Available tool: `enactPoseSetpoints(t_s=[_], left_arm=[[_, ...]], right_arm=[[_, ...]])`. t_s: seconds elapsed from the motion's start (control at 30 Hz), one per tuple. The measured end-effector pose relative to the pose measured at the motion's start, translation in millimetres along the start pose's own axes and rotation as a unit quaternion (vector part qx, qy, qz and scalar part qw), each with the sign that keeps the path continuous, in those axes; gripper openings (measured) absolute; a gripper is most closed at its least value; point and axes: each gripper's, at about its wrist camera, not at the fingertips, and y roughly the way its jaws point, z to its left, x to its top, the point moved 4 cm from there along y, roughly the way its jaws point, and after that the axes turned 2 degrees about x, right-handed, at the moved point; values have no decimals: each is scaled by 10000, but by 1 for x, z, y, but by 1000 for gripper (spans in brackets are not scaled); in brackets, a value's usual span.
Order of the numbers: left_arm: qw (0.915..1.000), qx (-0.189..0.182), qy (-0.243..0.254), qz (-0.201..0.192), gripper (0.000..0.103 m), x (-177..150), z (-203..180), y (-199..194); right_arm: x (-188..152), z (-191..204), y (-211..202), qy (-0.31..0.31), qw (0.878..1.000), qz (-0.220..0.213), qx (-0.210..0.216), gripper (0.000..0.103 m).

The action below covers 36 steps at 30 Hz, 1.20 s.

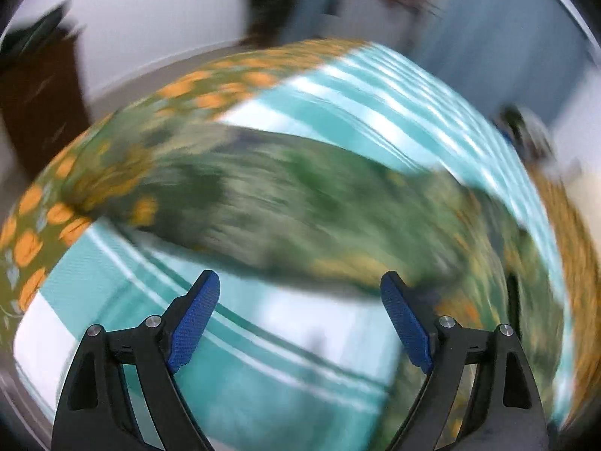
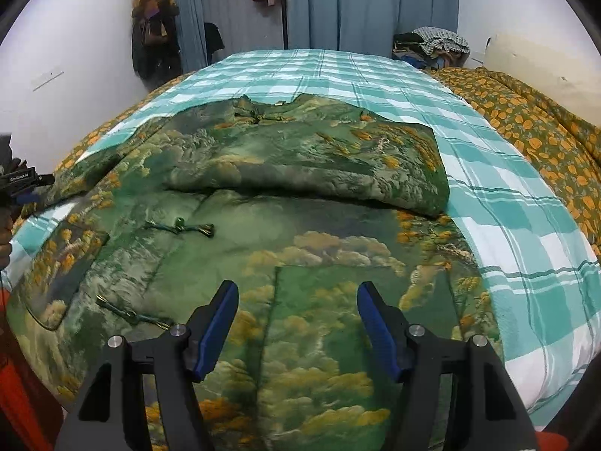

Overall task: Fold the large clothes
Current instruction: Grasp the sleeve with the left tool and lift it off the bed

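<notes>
A large padded jacket point(image 2: 285, 233) with a green and yellow landscape print lies spread on the teal checked bed sheet point(image 2: 518, 203). Its right sleeve point(image 2: 338, 158) is folded over the chest. Knot buttons point(image 2: 180, 229) run down its front. My right gripper point(image 2: 296, 315) hovers open and empty over the lower part of the jacket. In the left wrist view, which is blurred by motion, my left gripper point(image 1: 300, 300) is open and empty just above the sheet point(image 1: 263, 338), with the jacket's left sleeve point(image 1: 300, 203) stretched across in front of it. The left gripper also shows at the left edge of the right wrist view point(image 2: 26, 184).
An orange-flowered green bedspread point(image 2: 533, 131) covers the bed's right side and shows along its left edge point(image 1: 33, 233). A pile of clothes point(image 2: 432, 47) sits at the bed's far right corner. Blue curtains point(image 2: 368, 3) and hanging coats point(image 2: 154, 34) stand behind. A dark brown cabinet point(image 1: 37, 105) stands at left.
</notes>
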Motion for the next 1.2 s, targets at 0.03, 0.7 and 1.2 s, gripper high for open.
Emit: enactPoseSetpoints(t_s=[0.03,0.7,1.2], left_arm=[[9993,84,-359,20,88,9,19,10],[9931,265,-325,-1096,7,79,7,-19],[9110,-759,3943,-943,7,-90,-297,-35]], right_arm=[[-1,3,-1,2,10000,1,7,67],[-13,29,-1,-104,9996,33,243,67],[-13,-11,-14,601,9978,-269,111,67]])
